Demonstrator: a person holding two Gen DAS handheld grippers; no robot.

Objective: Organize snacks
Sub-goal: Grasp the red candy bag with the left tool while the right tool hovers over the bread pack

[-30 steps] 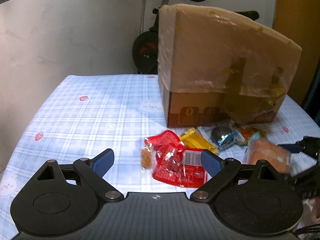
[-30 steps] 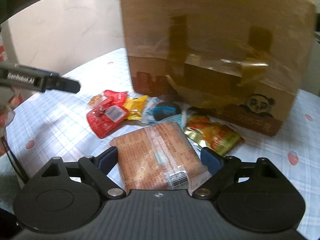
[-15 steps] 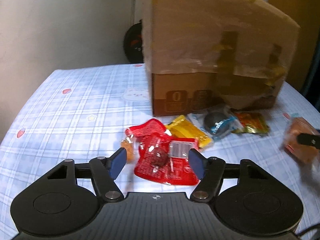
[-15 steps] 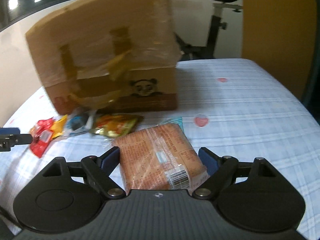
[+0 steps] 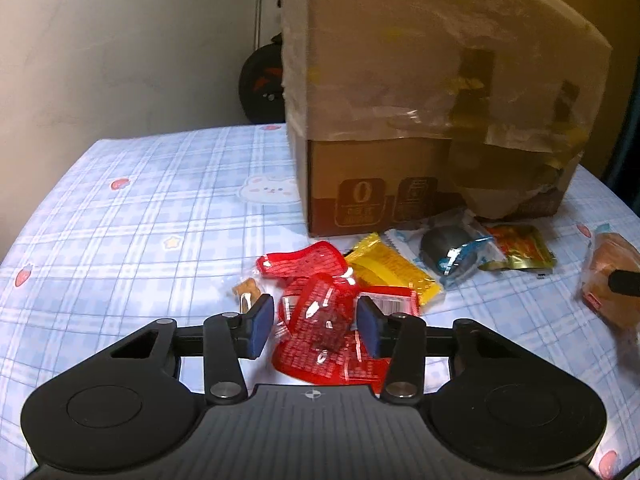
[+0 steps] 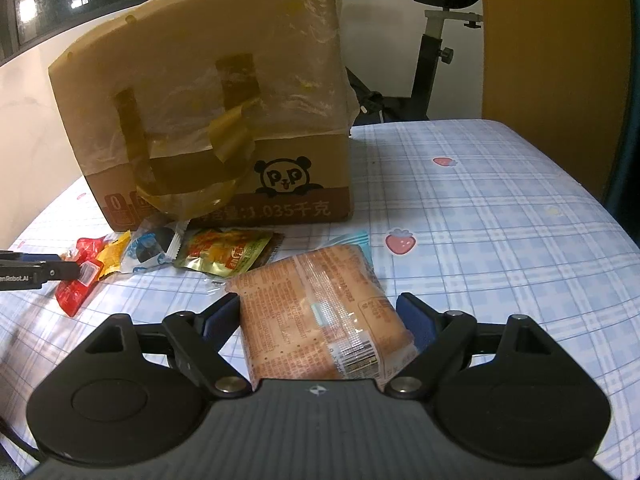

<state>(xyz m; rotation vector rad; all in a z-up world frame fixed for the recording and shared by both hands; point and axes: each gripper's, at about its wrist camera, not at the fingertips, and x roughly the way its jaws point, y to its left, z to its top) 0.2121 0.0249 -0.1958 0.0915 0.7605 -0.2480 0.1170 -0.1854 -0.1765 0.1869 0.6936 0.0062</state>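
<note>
**A:** ok so what's the left gripper (image 5: 316, 326) doing? Looks like it's down in the red stuff.

**B:** Yep. Its jaws have just been closing and the red snack packet (image 5: 320, 320) sits right between the blue pads (image 5: 262, 330). The wrapper looks bunched up between them and the right pad seems to touch it, but there's a sliver of gap at the left pad, so I can't say it's properly clamped. Maybe a third open.

**A:** And the right gripper (image 6: 318, 320)?

**B:** Jaws wide, with the orange biscuit pack (image 6: 320, 312) between the pads. The pack fills nearly the whole gap and looks lifted off the cloth, so I'd call that a hold on a wide thing.

**A:** Where's the rest of the snacks?

**B:** All strewn on the blue plaid tablecloth (image 5: 160, 220) in front of the taped-up cardboard box (image 5: 432, 100). From the left wrist view: a second red packet (image 5: 302, 262) just behind the squeezed one, a little brown cookie piece (image 5: 248, 290) to the left, a yellow packet (image 5: 390, 272) touching the red ones, then a blue and white packet with something dark round inside (image 5: 452, 250), then a gold and red pouch (image 5: 520, 248) nearest the box's right end.

**A:** Anything behind the table?

**B:** An exercise bike (image 6: 436, 40) against the wall, seat visible in the right wrist view.
</note>
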